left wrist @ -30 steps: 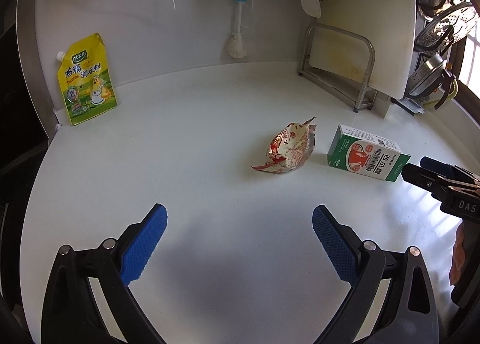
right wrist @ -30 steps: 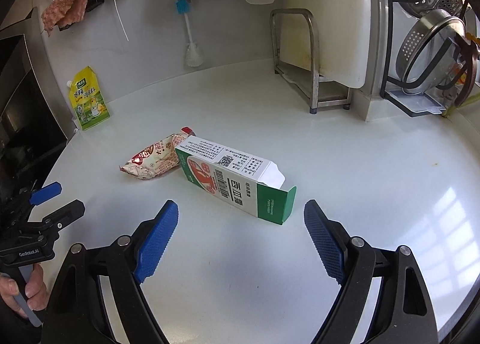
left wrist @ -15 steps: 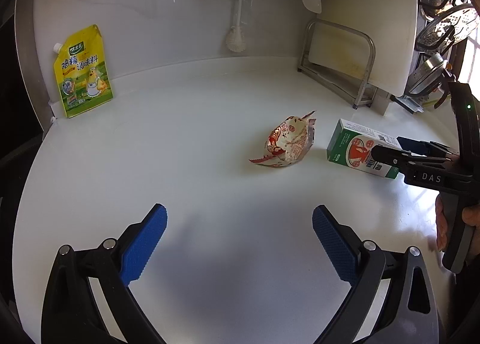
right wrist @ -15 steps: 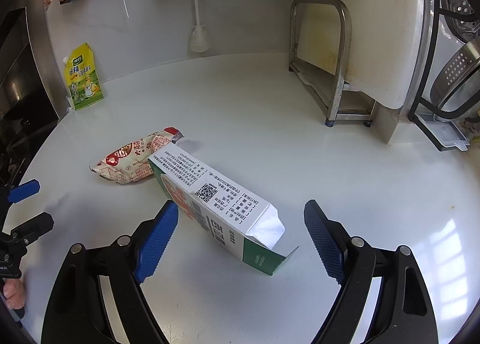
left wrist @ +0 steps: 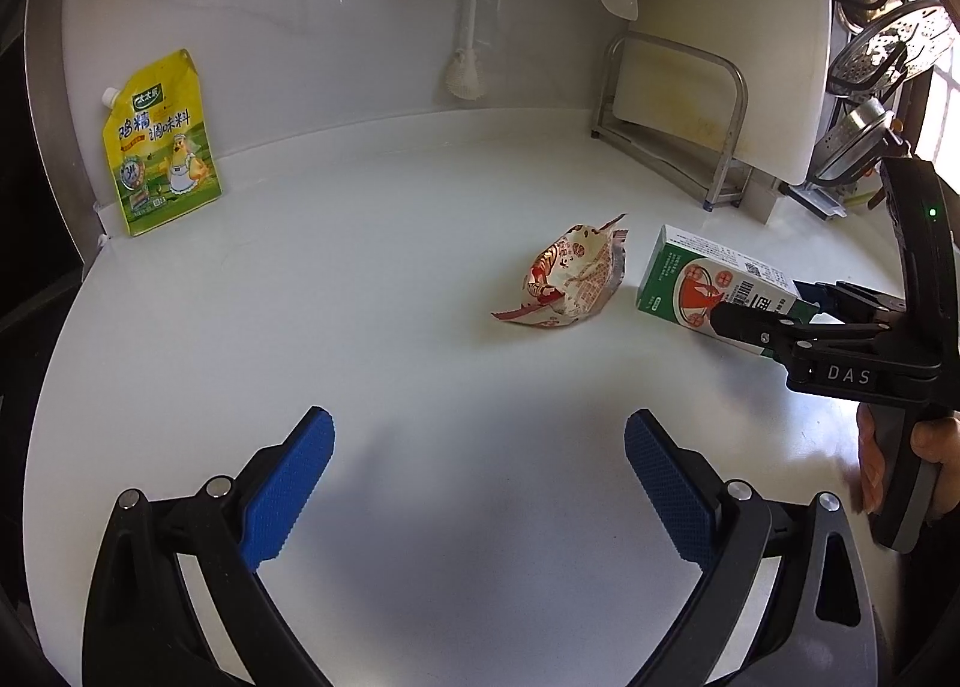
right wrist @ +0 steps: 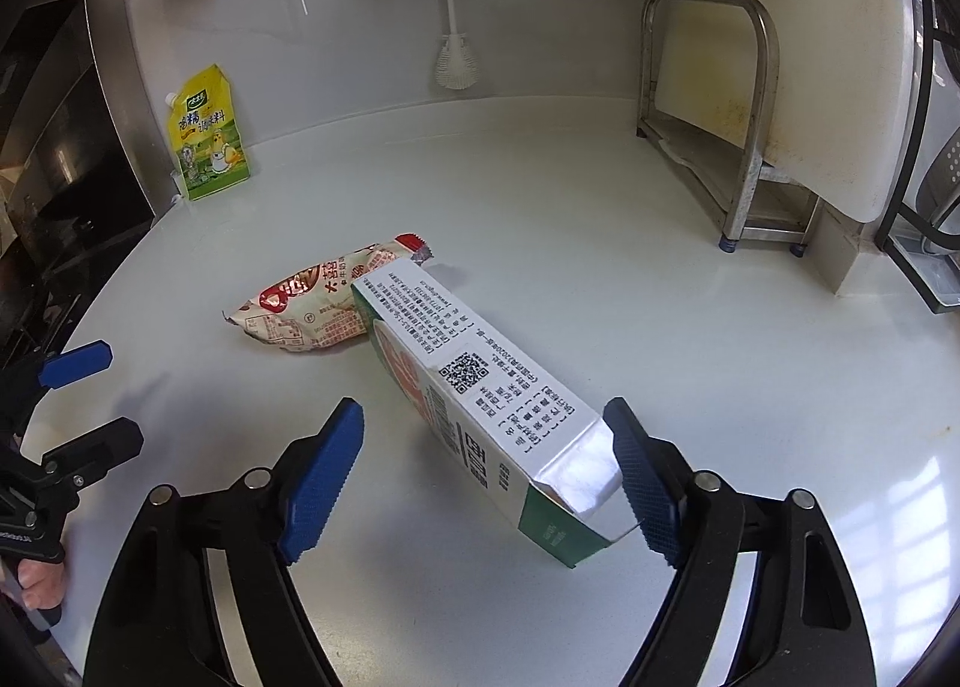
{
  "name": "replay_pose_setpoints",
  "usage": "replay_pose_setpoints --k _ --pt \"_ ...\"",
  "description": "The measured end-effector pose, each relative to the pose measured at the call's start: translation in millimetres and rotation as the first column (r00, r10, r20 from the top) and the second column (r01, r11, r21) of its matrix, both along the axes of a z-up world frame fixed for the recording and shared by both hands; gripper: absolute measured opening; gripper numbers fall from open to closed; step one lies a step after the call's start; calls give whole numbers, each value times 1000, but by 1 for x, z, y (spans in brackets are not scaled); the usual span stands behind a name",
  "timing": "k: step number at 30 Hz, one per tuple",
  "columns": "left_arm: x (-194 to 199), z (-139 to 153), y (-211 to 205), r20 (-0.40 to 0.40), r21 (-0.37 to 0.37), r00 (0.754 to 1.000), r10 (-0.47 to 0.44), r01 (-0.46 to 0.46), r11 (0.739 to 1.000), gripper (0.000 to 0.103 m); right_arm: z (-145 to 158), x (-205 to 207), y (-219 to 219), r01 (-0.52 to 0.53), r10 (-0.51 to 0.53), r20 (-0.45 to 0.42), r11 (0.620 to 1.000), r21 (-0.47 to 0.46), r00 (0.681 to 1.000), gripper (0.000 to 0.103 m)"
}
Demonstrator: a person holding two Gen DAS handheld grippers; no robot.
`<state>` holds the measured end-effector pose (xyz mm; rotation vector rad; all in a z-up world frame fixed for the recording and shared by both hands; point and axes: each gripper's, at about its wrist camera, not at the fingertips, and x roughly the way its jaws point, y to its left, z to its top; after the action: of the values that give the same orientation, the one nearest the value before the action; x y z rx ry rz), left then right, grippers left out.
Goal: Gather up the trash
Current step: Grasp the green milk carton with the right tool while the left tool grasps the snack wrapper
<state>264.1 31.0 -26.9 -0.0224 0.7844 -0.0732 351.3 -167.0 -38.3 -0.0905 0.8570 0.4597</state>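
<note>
A green and white milk carton (right wrist: 480, 405) lies on its side on the white counter, its open end between the blue pads of my right gripper (right wrist: 489, 477), which is open around it. The right pad (right wrist: 642, 483) is at the carton's end; the left pad is apart from it. The carton also shows in the left wrist view (left wrist: 708, 282), with the right gripper (left wrist: 774, 309) reaching over it. A crumpled red and white snack wrapper (left wrist: 570, 282) lies just left of the carton, also in the right wrist view (right wrist: 312, 309). My left gripper (left wrist: 480, 483) is open and empty, well short of the wrapper.
A yellow seasoning pouch (left wrist: 159, 147) leans on the back wall at the left. A metal rack with a cutting board (left wrist: 708, 81) stands at the back right. A brush (left wrist: 468, 27) and spatula hang on the wall. Pot lids sit on a rack far right.
My right gripper has moved forward over the carton, so the carton's open end now sits between its pads. My left gripper has barely moved.
</note>
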Motion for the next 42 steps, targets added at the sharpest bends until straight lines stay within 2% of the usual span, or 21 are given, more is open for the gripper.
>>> replay_pose_setpoints --k 1,3,6,15,23,30,42 --pt "0 0 -1 0 2 1000 0 0 1000 96 0 -1 2 -1 1 -4 1000 -5 1000 62" --pt "1 0 -2 -1 6 1000 1 -1 1000 96 -3 -2 5 -5 5 -27 1000 -7 1000 42" --pt "2 0 -4 0 14 1000 3 -3 1000 96 -4 -5 9 5 -5 -38 1000 -4 999 31" --pt "15 2 -11 -2 3 1000 -1 1 1000 96 3 -23 -3 87 -86 -21 995 47 996 27" --pt "43 1 -26 -25 -3 1000 -11 11 1000 96 12 -33 -40 184 -181 -33 970 160 983 27" --pt "76 -3 -47 -55 21 998 -17 18 1000 96 18 -39 -54 189 -186 -35 957 218 982 27" --pt "116 -20 -61 -139 55 990 -17 24 998 96 23 -41 -59 183 -183 -26 951 250 983 27"
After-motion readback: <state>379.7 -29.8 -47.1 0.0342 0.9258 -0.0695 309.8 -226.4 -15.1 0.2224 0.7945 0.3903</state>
